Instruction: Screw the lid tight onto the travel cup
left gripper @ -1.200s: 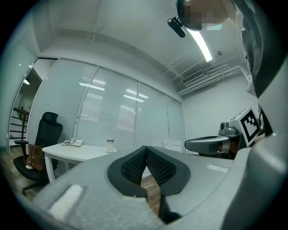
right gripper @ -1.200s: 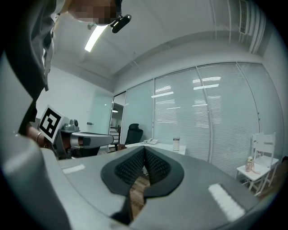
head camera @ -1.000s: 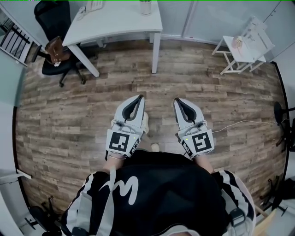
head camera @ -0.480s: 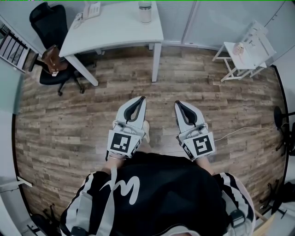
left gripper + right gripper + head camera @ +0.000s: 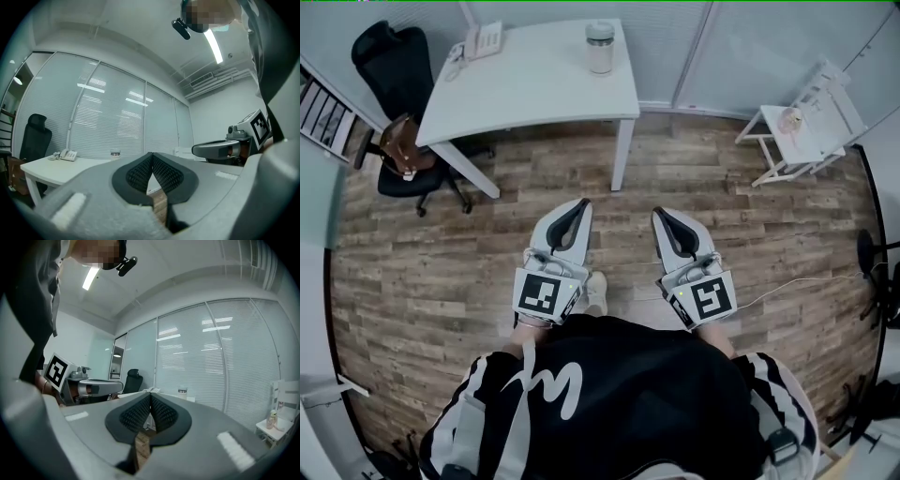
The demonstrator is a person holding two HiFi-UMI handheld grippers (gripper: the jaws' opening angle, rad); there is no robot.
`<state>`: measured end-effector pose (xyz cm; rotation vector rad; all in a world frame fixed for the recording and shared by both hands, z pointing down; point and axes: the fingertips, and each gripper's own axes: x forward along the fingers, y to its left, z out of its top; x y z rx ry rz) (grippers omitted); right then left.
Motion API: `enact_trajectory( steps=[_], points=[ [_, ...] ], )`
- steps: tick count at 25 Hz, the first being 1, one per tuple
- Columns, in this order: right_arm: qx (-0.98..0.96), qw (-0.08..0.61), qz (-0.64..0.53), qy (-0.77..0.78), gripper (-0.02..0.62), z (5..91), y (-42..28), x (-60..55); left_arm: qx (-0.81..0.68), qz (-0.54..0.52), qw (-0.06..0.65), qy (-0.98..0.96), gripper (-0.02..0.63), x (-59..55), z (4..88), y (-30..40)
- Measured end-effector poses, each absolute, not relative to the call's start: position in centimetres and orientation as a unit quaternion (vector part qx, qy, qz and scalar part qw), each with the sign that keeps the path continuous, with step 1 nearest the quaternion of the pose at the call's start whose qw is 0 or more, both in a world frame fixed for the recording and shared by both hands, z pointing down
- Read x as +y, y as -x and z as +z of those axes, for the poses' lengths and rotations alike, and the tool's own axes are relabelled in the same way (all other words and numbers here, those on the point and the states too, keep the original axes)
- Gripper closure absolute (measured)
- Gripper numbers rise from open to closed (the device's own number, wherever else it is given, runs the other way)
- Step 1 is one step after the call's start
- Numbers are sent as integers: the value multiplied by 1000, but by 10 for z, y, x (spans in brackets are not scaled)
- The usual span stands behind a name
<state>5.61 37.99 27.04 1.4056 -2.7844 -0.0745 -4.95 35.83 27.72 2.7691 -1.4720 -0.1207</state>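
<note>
Travel cup (image 5: 600,47) on desk (image 5: 534,89); L tool (image 5: 583,202) & R tool (image 5: 658,213) closed, empty

Black top (image 5: 628,394) here, a white swoosh mark (image 5: 551,386) on it, and black-and-white striped sleeves (image 5: 461,417). The left gripper (image 5: 581,202) and right gripper (image 5: 657,213) are pale grey shells with black ribbed pads (image 5: 138,174), each carrying a black-and-white marker cube (image 5: 542,294).
</note>
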Motion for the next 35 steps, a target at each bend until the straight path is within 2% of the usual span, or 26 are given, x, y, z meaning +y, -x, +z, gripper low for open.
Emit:
enact_trajectory(
  steps=[16,23,35],
  points=[
    [-883,-7,-22,-469,595,266,-27,282,-449,-37,12,-892,604,256,284,78],
    [-888,4,-15,-459,595,277,-20,268,-455,-50,3,-889,604,243,282,85],
    [-888,-30,15,-459,595,271,-8,265,-459,-54,0,-887,604,242,280,105]
  ],
)
